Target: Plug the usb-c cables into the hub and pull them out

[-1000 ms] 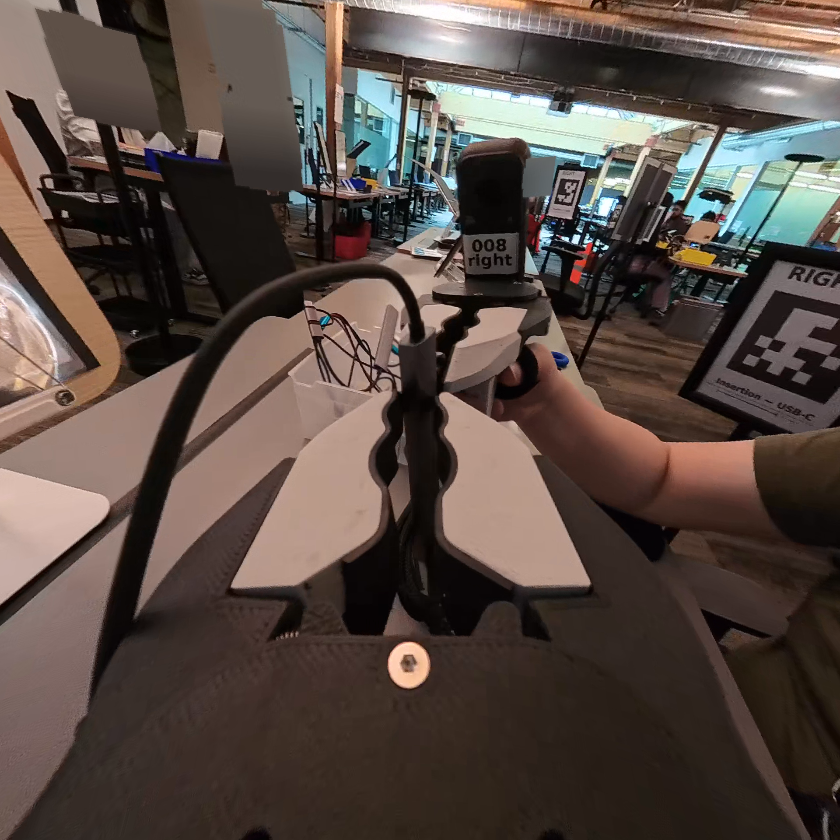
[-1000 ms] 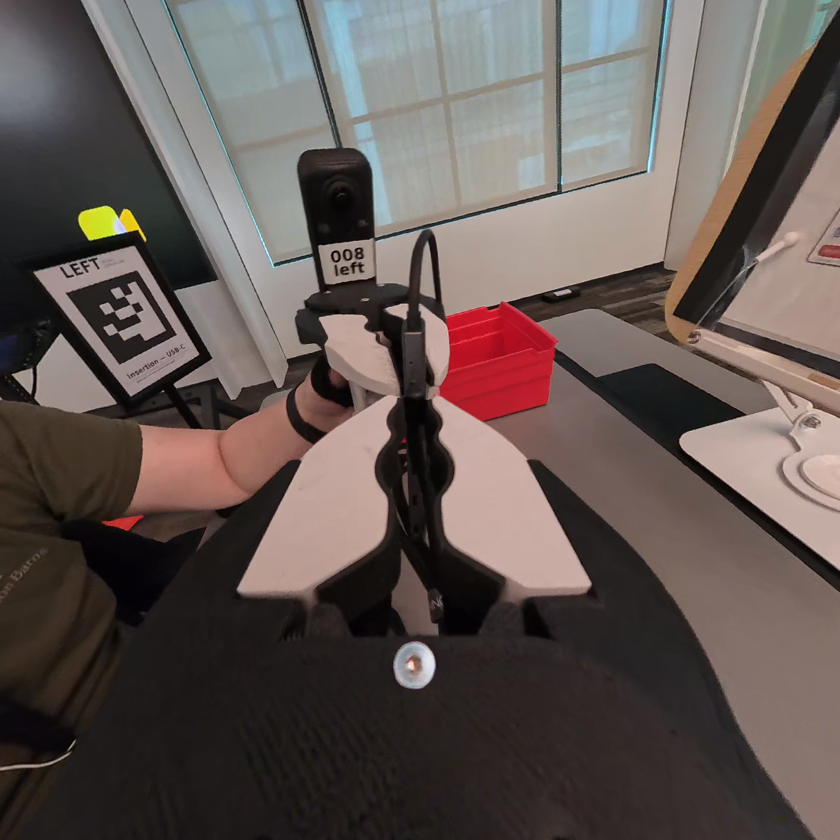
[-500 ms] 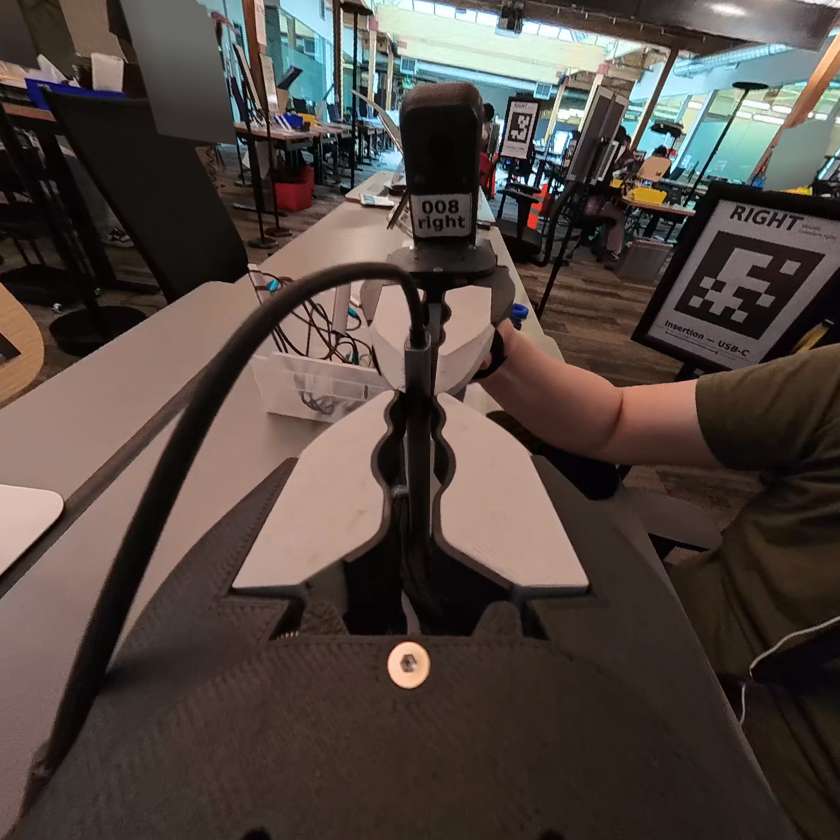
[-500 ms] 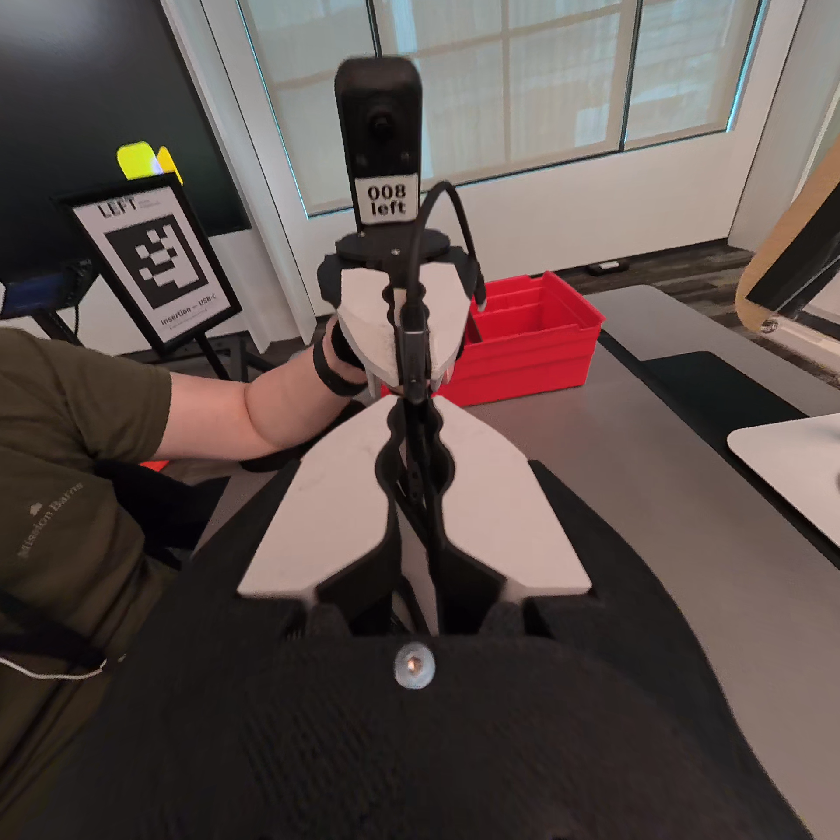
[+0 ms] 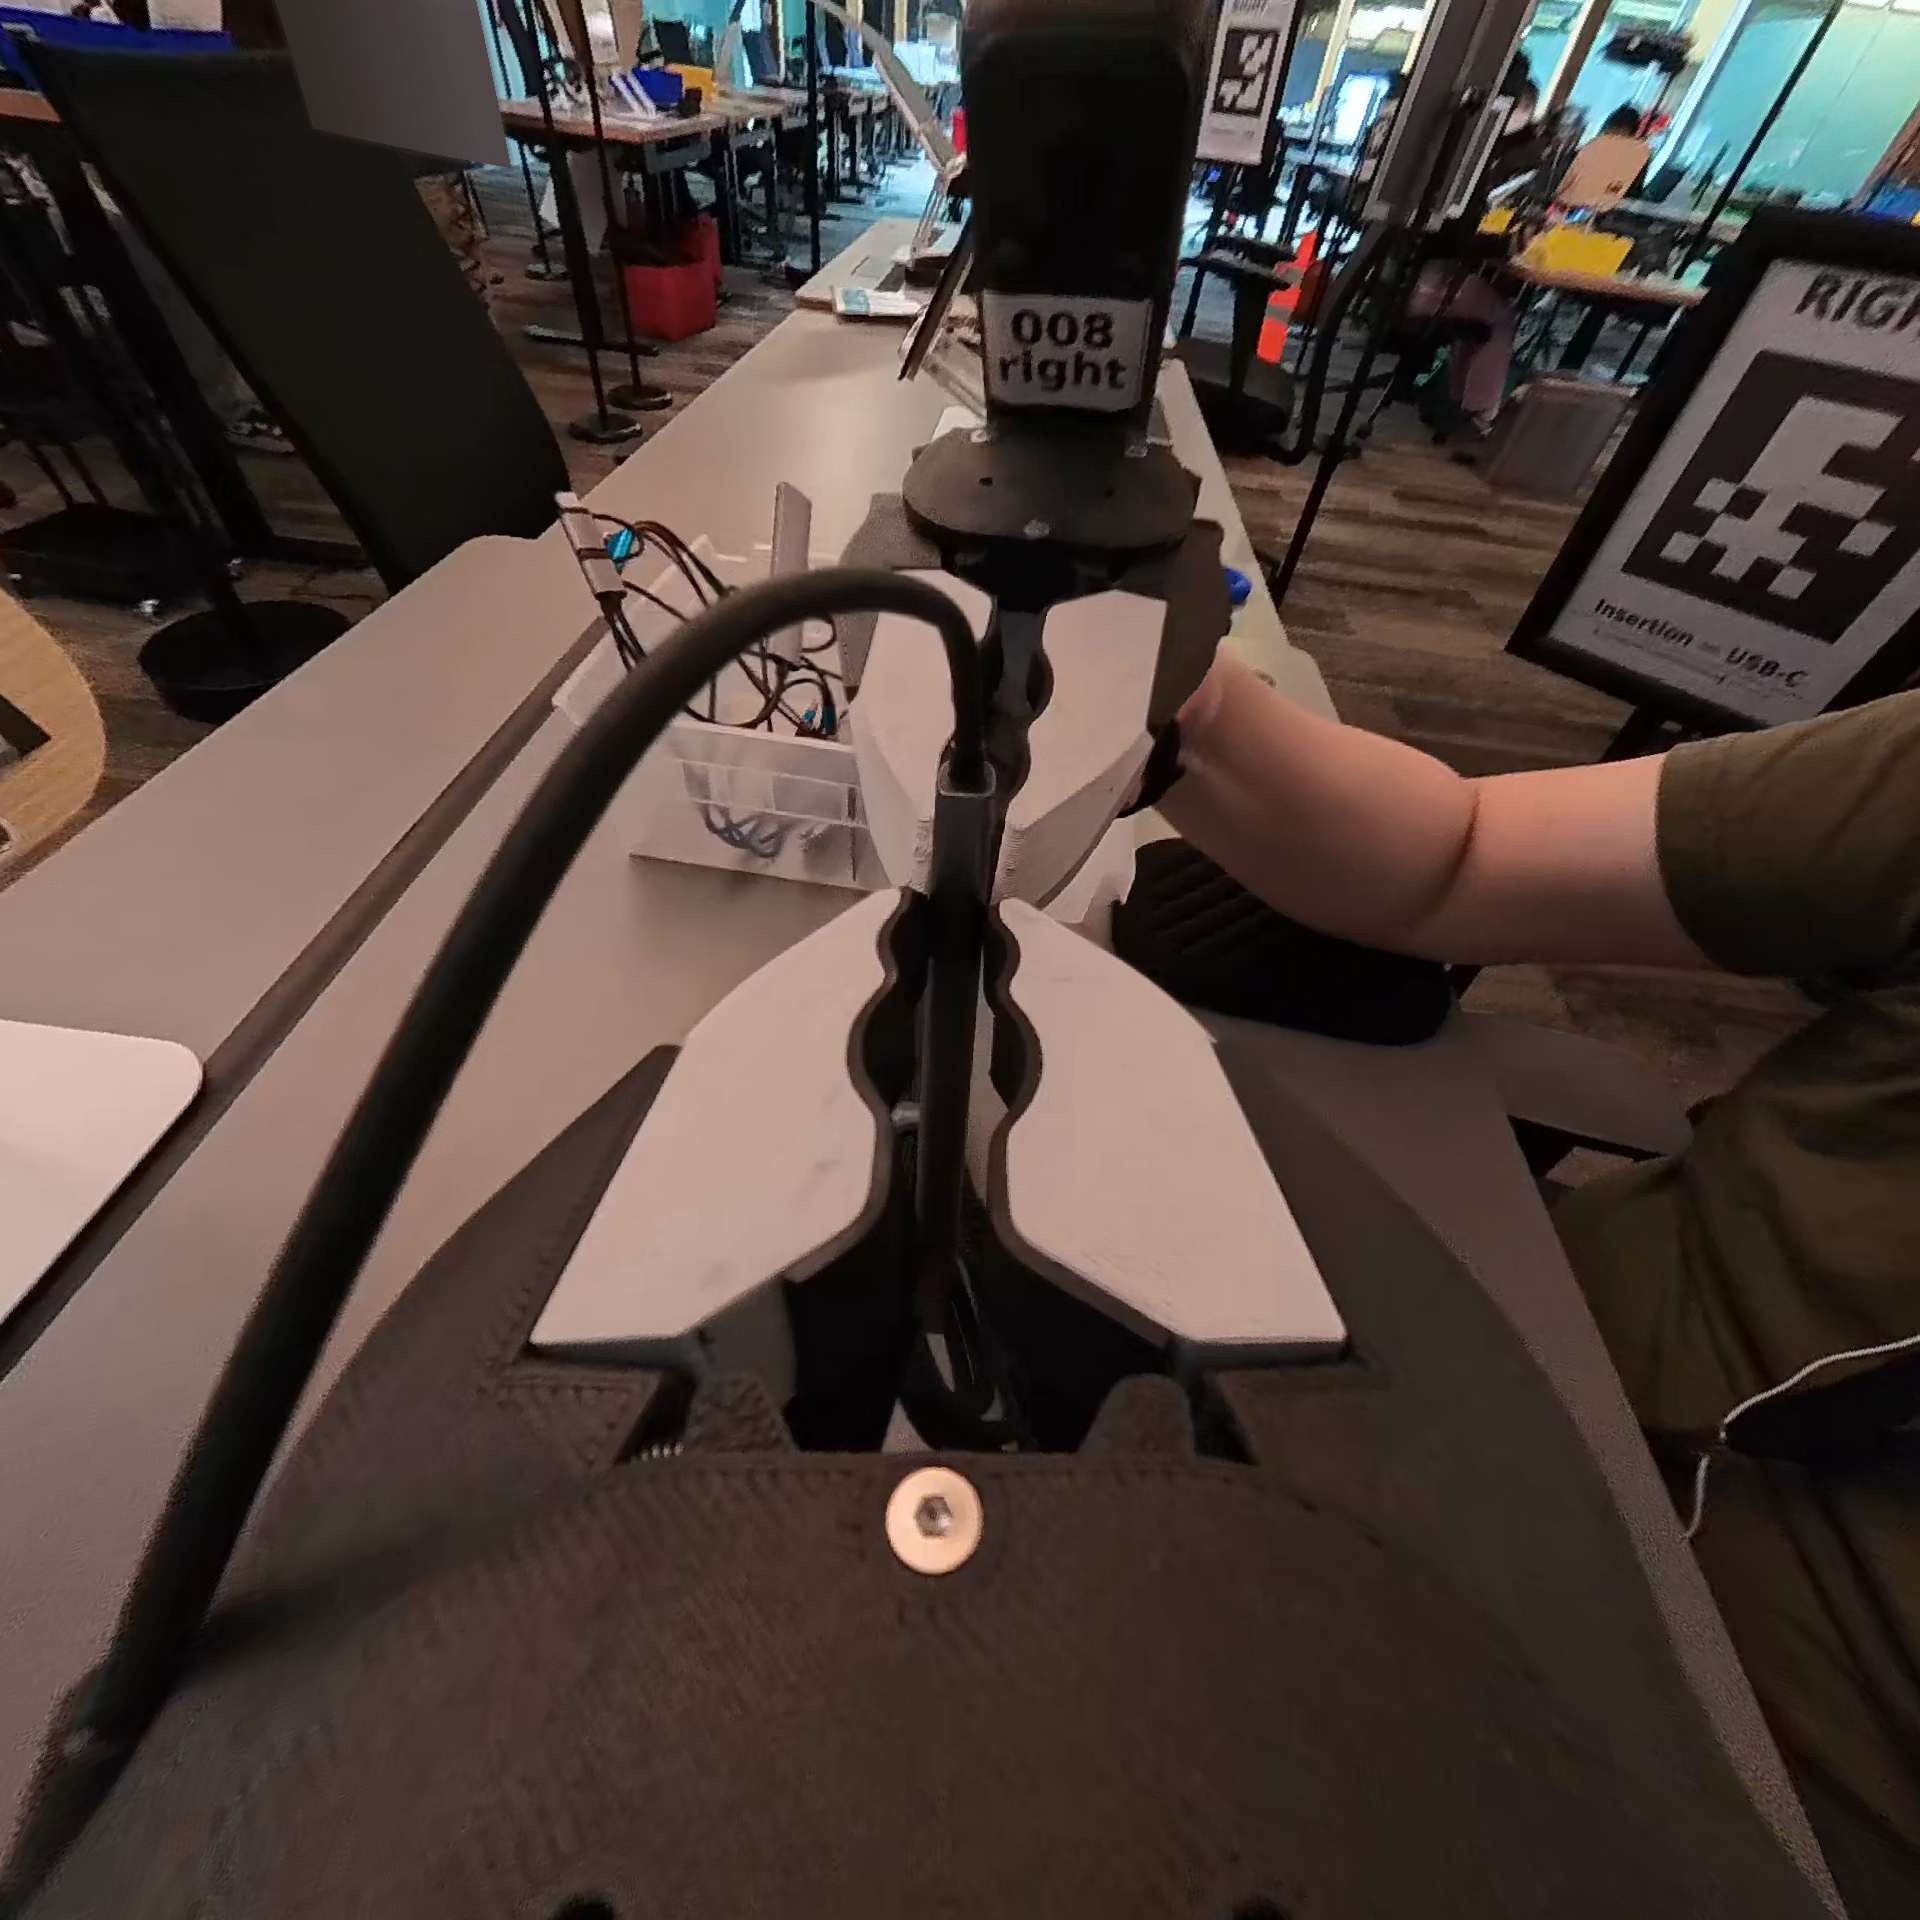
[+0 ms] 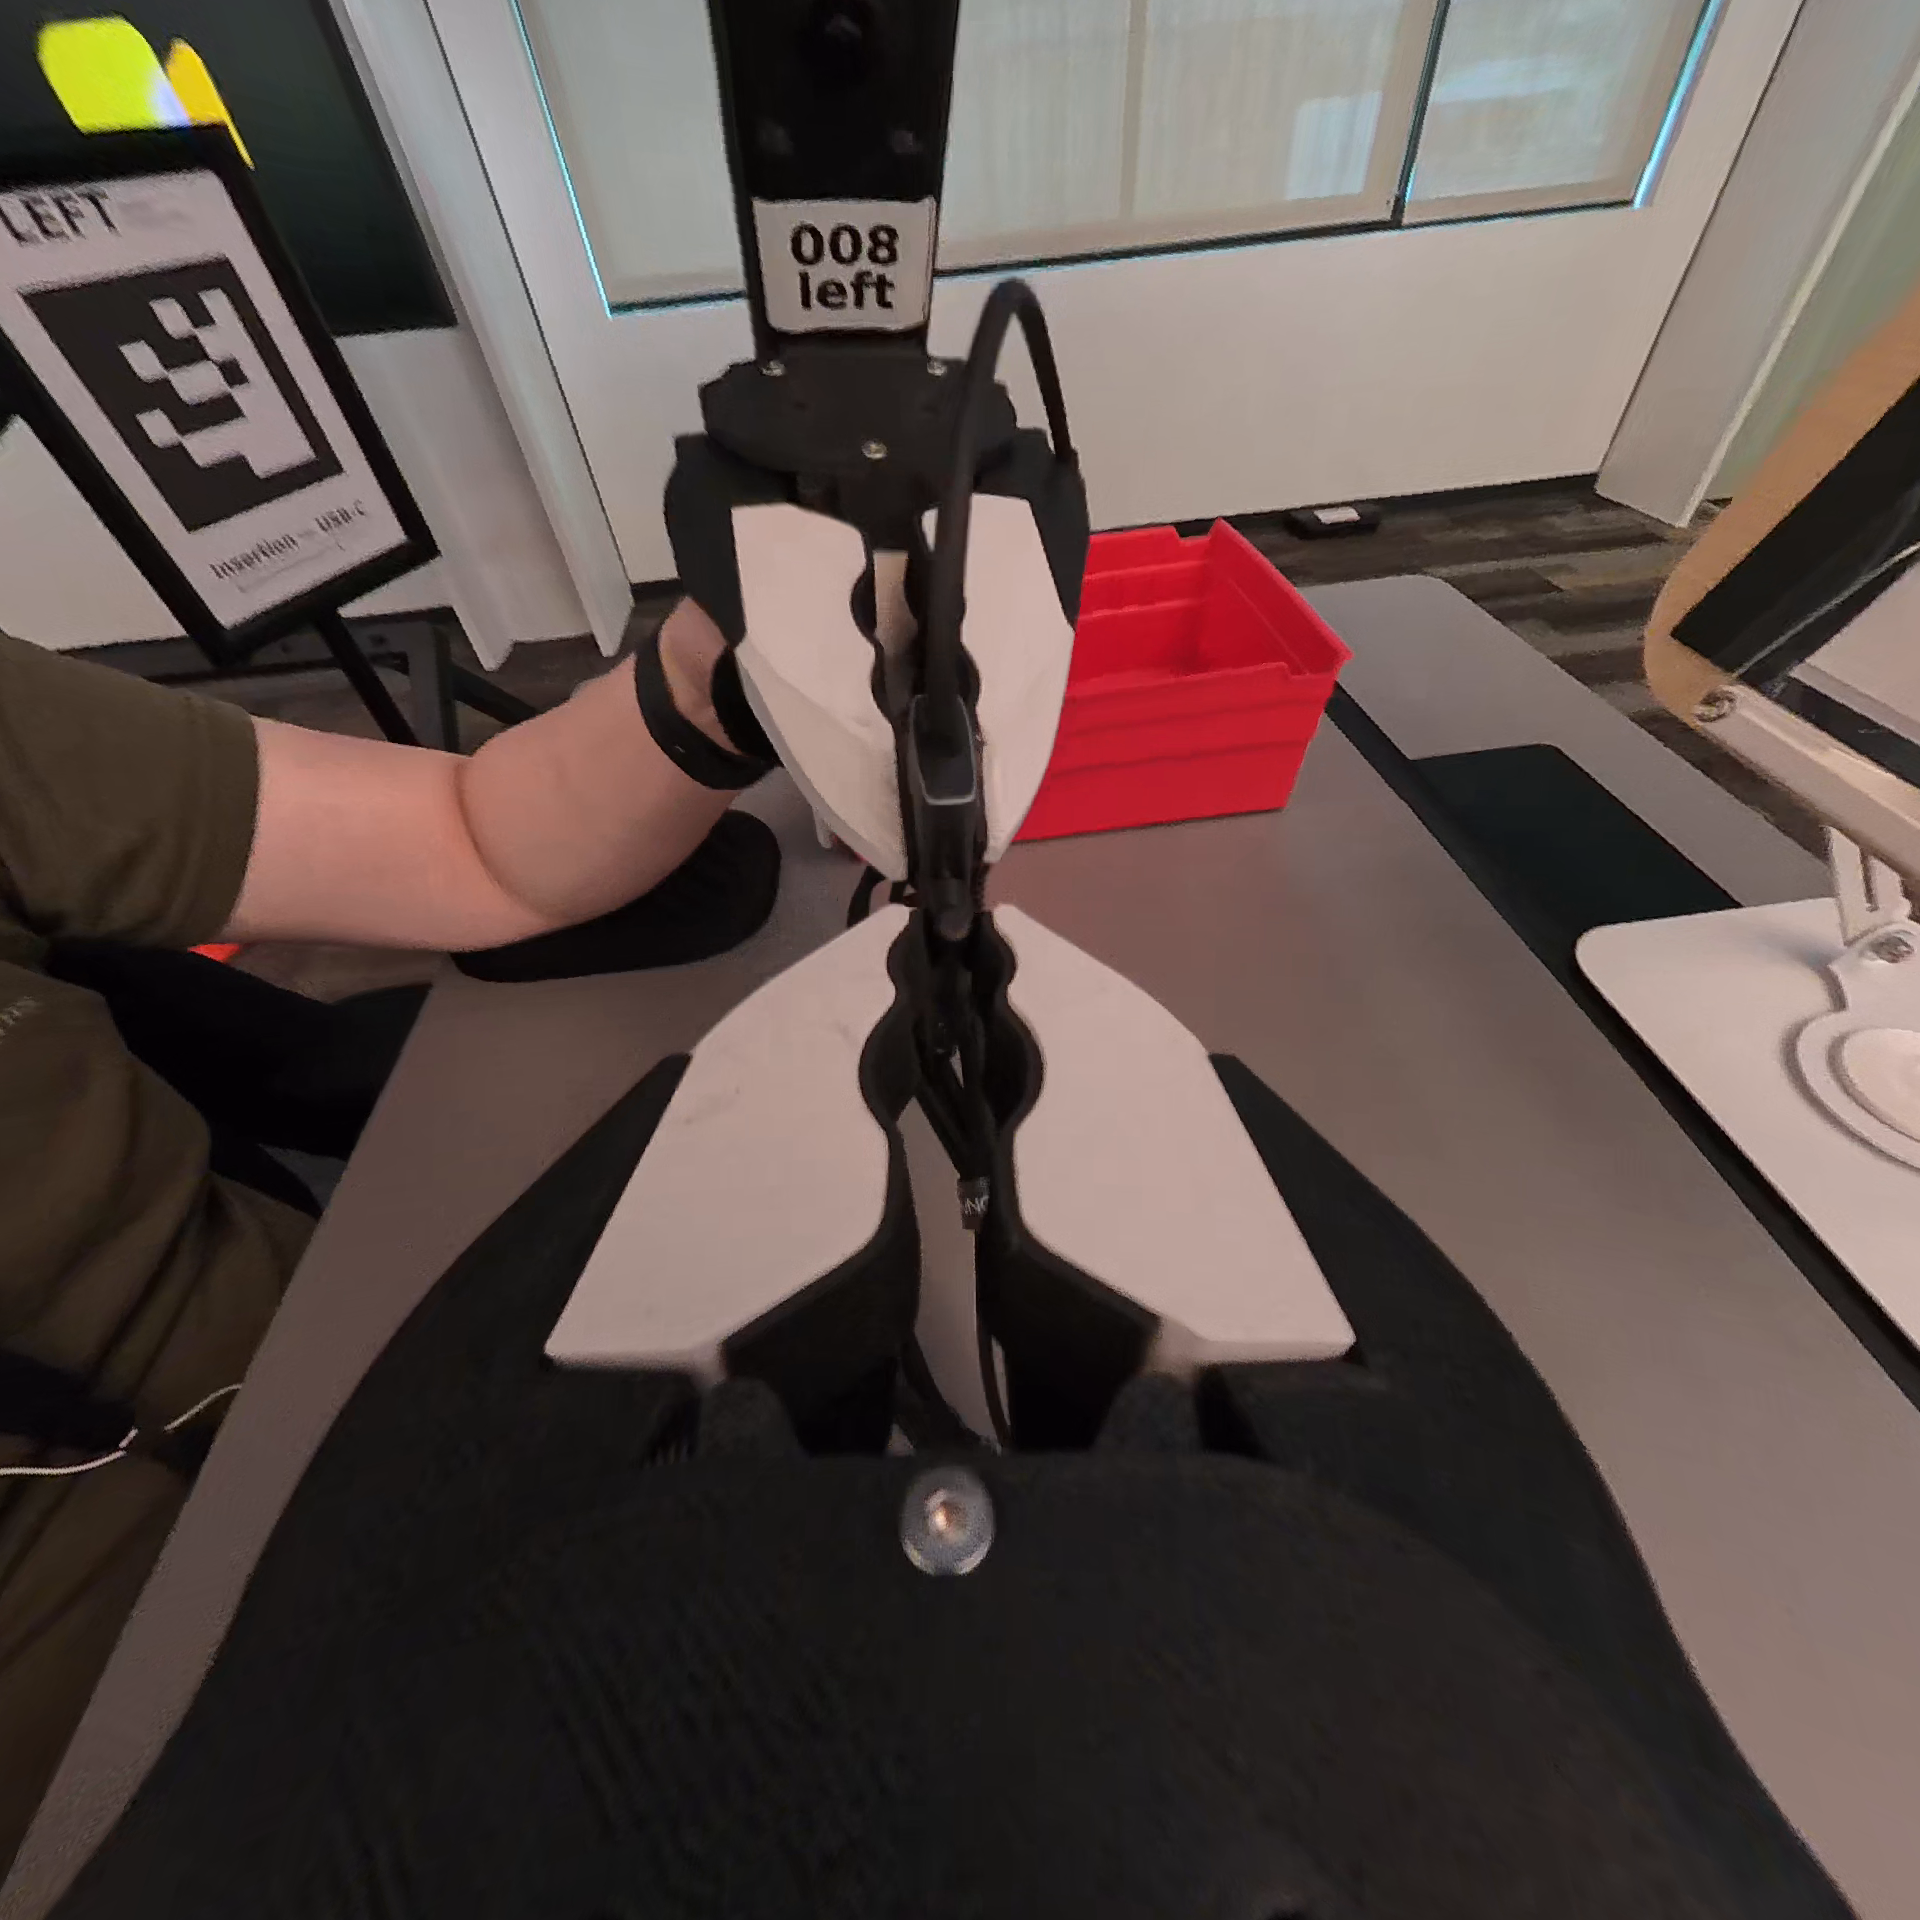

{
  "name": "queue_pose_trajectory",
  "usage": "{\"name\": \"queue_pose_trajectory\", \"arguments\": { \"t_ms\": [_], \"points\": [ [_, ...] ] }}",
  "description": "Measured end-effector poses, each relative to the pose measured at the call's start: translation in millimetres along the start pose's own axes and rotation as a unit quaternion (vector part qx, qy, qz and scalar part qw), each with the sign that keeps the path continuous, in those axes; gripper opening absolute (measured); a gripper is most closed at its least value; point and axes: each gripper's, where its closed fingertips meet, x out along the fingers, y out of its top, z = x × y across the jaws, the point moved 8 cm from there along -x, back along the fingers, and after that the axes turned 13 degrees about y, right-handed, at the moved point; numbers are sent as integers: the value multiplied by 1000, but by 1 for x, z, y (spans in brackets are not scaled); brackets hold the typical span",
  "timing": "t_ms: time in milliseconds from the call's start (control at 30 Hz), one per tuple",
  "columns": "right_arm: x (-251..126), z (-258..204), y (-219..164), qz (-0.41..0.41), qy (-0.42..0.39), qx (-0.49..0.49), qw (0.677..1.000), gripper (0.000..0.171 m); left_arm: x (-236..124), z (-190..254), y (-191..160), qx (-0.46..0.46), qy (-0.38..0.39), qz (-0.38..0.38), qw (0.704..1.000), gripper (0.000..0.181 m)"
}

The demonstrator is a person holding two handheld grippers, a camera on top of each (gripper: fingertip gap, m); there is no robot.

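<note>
My left gripper [image 5: 951, 920] is shut on a slim grey hub [image 5: 961, 831] that stands out past the fingertips. The hub's thick black lead [image 5: 436, 1039] loops up and back to the left. My right gripper [image 6: 951, 925] is shut on a thin black usb-c cable [image 6: 966, 1153], its plug end pointing at the hub [image 6: 940, 774]. The two grippers face each other tip to tip above the grey table [image 6: 1351, 1039], almost touching. The right gripper [image 5: 987, 873] shows in the left wrist view, the left gripper [image 6: 935, 862] in the right wrist view. Whether the plug sits in the hub is hidden.
A white bin of loose cables [image 5: 748, 779] stands behind the right gripper. A red bin [image 6: 1195, 686] stands behind the left gripper. A white stand base [image 6: 1766, 1049] lies at the table's far side. A black pad [image 5: 1268, 966] lies under the person's forearm [image 5: 1340, 842]. Both grippers' tips are close together, under 4 cm apart.
The two grippers have closed in on each other until their tips almost meet. Both stay shut on what they hold.
</note>
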Motion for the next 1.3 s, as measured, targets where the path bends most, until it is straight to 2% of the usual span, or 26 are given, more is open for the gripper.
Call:
{"name": "queue_pose_trajectory", "arguments": {
  "t_ms": [133, 300, 400, 467, 567, 700, 833, 1033, 1300],
  "points": [
    [1, 1, 1, 28, 15, 18, 999, 7, -1, -1, 1, -13, -6, 9, 1000, 9],
    [7, 9, -1, 39, -21, 12, 999, 9, -4, -11, 1, -16, 13, -17, 1000, 9],
    [12, 15, -7, 10, -61, -5, 998, 31, -13, -23, -1, -49, 33, -47, 997, 9],
    [13, 16, -15, -48, -77, -41, 995, 35, -24, -34, -4, -81, 47, -55, 994, 9],
    [19, 4, -31, -172, -34, -96, 980, 33, -35, -53, -18, -138, 81, -102, 982, 9],
    [40, -26, -69, -303, 117, -155, 933, 35, -31, -74, -42, -193, 111, -155, 962, 9],
    [60, -31, -105, -400, 182, -125, 889, 38, -19, -91, -65, -222, 143, -196, 944, 9],
    [72, -44, -123, -412, 264, -94, 867, 34, 3, -105, -93, -198, 211, -250, 924, 9],
    [87, -56, -141, -450, 303, -74, 837, 27, 10, -113, -109, -242, 191, -249, 918, 10]
  ]
}}
